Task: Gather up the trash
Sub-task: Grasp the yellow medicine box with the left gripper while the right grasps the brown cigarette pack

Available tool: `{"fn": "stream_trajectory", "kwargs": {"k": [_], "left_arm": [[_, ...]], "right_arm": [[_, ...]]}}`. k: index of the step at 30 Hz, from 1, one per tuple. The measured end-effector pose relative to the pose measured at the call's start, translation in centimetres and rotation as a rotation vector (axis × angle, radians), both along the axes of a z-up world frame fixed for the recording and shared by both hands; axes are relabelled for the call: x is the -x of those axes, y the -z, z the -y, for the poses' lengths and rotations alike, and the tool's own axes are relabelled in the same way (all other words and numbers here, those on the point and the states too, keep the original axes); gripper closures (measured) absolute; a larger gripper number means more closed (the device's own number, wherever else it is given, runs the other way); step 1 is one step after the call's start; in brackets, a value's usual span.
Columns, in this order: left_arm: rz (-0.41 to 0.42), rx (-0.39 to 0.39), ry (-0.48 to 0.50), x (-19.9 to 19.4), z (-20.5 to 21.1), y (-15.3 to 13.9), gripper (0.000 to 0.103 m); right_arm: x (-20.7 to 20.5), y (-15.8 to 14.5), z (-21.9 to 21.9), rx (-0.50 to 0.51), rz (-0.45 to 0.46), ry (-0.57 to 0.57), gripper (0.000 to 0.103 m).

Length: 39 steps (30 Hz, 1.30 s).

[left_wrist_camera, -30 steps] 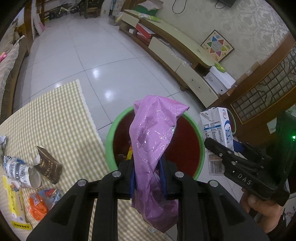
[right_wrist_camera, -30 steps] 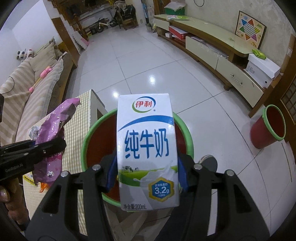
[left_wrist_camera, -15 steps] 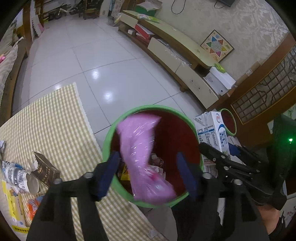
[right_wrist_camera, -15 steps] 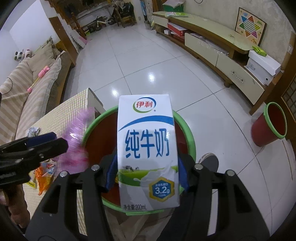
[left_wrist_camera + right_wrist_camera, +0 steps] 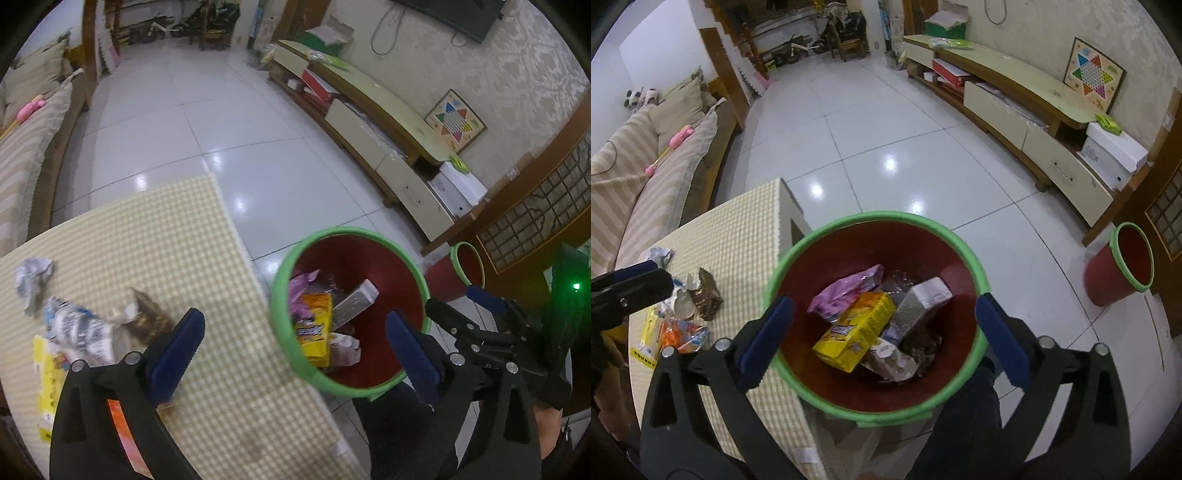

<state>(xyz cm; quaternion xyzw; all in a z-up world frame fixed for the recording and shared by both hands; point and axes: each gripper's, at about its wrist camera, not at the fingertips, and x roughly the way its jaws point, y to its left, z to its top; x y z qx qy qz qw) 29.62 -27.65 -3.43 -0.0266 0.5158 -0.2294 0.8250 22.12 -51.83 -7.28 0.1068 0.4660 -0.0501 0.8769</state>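
The red bin with a green rim [image 5: 879, 216] stands on the floor beside the table. In it lie a pink wrapper [image 5: 846, 291], a milk carton [image 5: 923, 299] tipped on its side, and a yellow box [image 5: 857, 330]. My right gripper [image 5: 883, 302] hangs over the bin, its jaws opening with nothing between them. My left gripper [image 5: 293, 319] sits above the near left rim of the bin [image 5: 349, 236], jaws also opening and empty. On the table lie a crumpled paper [image 5: 33, 277], a blue-white cup [image 5: 79, 332], a brown packet [image 5: 147, 317] and an orange wrapper [image 5: 681, 334].
A checked tablecloth [image 5: 166, 240] covers the table left of the bin. A second, smaller red bin [image 5: 1123, 266] stands by the wooden door at the right. A long low cabinet [image 5: 1015, 96] lines the far wall, and a striped sofa [image 5: 646, 166] the left. A person's leg [image 5: 960, 424] is under the bin.
Both grippers have opened. The pink wrapper fell from the left one and the milk carton from the right one into the bin. The left gripper has shifted towards the table.
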Motion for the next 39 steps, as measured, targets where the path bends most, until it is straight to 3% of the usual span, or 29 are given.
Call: {"fn": "stream_trajectory", "kwargs": {"k": [13,26,32,39], "left_arm": [[0.034,-0.003,-0.172,3.9,-13.1,-1.6,0.008],[-0.008,-0.030,-0.347,6.9,-25.2,1.1,0.008],[-0.056,-0.058,-0.354,6.6,-27.9,3.4,0.008],[-0.098,-0.099,-0.319,5.7,-28.2,5.8,0.008]], "right_arm": [[-0.4,-1.6,-9.8,0.020,0.010,-0.156,0.005],[-1.5,-0.9,-20.7,0.054,-0.023,-0.320,0.005],[-2.5,0.1,-23.3,0.084,-0.051,-0.353,0.005],[-3.9,1.5,-23.9,0.102,-0.076,-0.367,0.005]]}}
